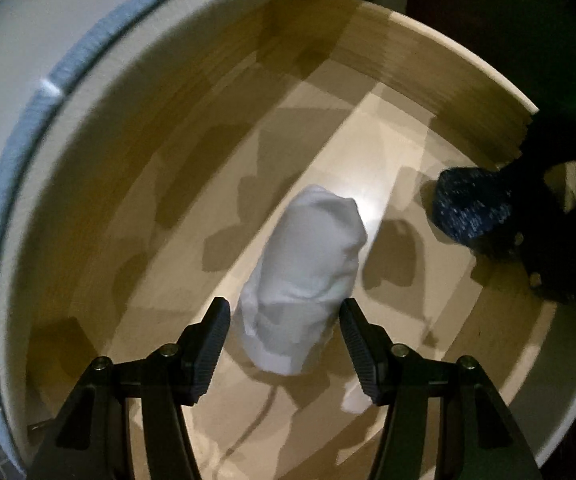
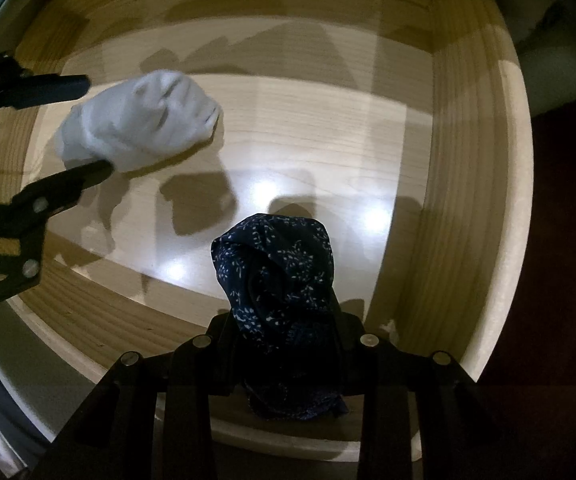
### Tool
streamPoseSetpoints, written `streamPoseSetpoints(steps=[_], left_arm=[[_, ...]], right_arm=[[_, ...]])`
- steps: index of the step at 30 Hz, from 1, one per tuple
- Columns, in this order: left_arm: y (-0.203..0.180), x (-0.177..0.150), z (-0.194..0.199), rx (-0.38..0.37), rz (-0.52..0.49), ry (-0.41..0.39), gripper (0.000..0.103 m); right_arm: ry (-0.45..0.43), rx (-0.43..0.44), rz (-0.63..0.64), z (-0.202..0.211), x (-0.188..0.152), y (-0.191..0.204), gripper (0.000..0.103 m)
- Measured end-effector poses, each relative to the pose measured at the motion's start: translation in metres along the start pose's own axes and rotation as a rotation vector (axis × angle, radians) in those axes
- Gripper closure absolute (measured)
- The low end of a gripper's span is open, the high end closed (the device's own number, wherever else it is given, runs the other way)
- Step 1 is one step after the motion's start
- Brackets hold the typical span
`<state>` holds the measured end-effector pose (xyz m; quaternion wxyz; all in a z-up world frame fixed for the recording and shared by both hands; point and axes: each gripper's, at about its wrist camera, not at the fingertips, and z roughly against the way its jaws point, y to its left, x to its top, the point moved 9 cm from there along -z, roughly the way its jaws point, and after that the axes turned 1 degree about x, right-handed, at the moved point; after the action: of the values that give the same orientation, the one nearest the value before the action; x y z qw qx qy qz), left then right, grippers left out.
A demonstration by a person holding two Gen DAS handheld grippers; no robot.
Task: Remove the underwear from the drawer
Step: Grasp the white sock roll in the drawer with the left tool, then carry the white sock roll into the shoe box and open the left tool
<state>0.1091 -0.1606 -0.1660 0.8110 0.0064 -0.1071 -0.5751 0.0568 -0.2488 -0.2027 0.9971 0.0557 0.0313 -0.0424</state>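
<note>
Left wrist view alone showed white cabinet front (image 1: 12, 128) beside pale wooden drawer (image 1: 88, 184). Right wrist view alone showed speckle print and clamped pads. Two rolled underwear bundles in drawer: white rolled cloth bundle (image 1: 303, 276) lay on drawer floor between spread left gripper (image 1: 284, 316) jaws, pads not pressing; dark blue speckled rolled bundle (image 2: 280, 280) sat clenched in right gripper (image 2: 284, 340). Two grippers, one drawer.

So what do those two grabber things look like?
Both are black. The left gripper has two angular fingers with ridged, ribbed pads and small round silver bolts at the joints. The right gripper has the same flat black bars and shiny round bolts. No cables, sleeves or markings show.
</note>
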Motion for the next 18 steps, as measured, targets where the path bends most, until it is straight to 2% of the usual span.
streamPoseSetpoints(steps=[4,9,12,18], left_arm=[[0.003,-0.002,-0.012,-0.018,0.042,0.047,0.045],[0.018,-0.001,-0.017,-0.058,0.149,0.055,0.045],[0.023,-0.003,-0.018,-0.053,0.172,0.063,0.053],[0.027,-0.008,-0.016,-0.062,0.228,0.078,0.058]], right_arm=[[0.0,0.001,-0.001,0.0,0.001,0.002,0.073],[-0.004,0.005,-0.002,0.001,0.002,0.002,0.073],[-0.007,0.008,-0.003,0.002,-0.002,-0.001,0.073],[-0.008,0.01,-0.002,0.003,-0.004,-0.004,0.073]])
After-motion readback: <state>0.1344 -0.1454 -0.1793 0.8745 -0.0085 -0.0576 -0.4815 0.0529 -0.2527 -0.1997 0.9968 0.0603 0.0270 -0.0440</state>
